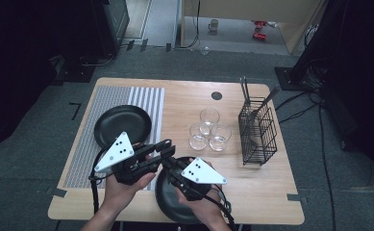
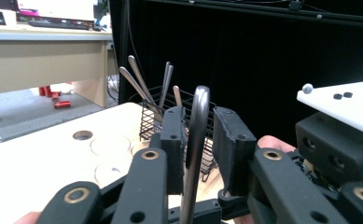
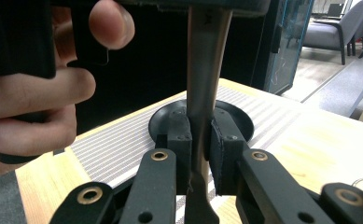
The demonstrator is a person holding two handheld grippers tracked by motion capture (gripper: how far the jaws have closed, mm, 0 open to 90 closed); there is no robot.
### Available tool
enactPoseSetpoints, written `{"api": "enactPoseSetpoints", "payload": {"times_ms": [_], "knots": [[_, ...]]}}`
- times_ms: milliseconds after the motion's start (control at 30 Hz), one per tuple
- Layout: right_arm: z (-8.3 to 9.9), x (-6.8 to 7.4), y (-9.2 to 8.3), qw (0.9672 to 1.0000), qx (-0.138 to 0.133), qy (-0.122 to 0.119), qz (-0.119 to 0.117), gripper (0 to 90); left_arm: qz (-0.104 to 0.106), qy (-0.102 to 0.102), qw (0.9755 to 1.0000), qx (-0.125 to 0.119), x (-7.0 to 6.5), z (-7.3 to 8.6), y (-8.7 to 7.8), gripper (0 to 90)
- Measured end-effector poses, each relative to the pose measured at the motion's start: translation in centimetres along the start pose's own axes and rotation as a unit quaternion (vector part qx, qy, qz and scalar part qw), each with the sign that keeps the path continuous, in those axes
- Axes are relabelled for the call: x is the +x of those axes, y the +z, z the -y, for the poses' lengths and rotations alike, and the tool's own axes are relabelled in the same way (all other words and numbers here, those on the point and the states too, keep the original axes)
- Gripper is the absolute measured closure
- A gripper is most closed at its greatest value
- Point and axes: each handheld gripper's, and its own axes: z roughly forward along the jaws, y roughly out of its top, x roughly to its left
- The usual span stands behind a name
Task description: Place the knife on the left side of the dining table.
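Pinching the utensil handle [image 3: 202, 93], the right gripper [image 3: 200, 140] passes it between the left gripper's [image 2: 198, 140] spread jaws.

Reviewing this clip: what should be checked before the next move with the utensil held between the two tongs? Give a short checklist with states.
1. Right tongs clamped on the utensil: ok, both pads press its shaft.
2. Left tongs clamped on the utensil: not ok, the shaft stands between the jaws with a gap at one pad.
3. Which end of the utensil each gripper has: cannot tell, its ends are hidden.
4. Wire basket upright on the table: ok, with cutlery standing in it.
5. Glasses apart from both hands: ok, all three upright, beside the basket.
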Motion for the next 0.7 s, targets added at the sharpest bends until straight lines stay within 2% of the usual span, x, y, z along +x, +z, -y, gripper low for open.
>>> {"api": "enactPoseSetpoints", "payload": {"times_ms": [200,367,467,600,700], "knots": [[-0.05,0.10,0.00,1.0000,0.001,-0.006,0.001,80.6,0.003,0.000,1.0000,0.006,0.26,0.15,0.06,81.5],[-0.05,0.11,-0.03,1.0000,0.000,-0.008,-0.001,80.5,-0.002,0.009,0.9999,0.006,0.22,0.15,-0.03,83.5],[-0.03,0.12,-0.05,1.0000,-0.001,-0.008,-0.001,80.5,-0.004,0.006,1.0000,0.003,0.28,0.20,-0.08,84.1],[-0.03,0.16,-0.07,1.0000,-0.001,-0.009,-0.001,80.5,-0.006,0.009,0.9999,0.003,0.19,0.21,-0.09,83.2],[-0.02,0.07,-0.09,1.0000,-0.002,-0.007,0.002,80.5,-0.009,0.010,0.9999,0.006,0.15,0.22,-0.05,77.6]]}}
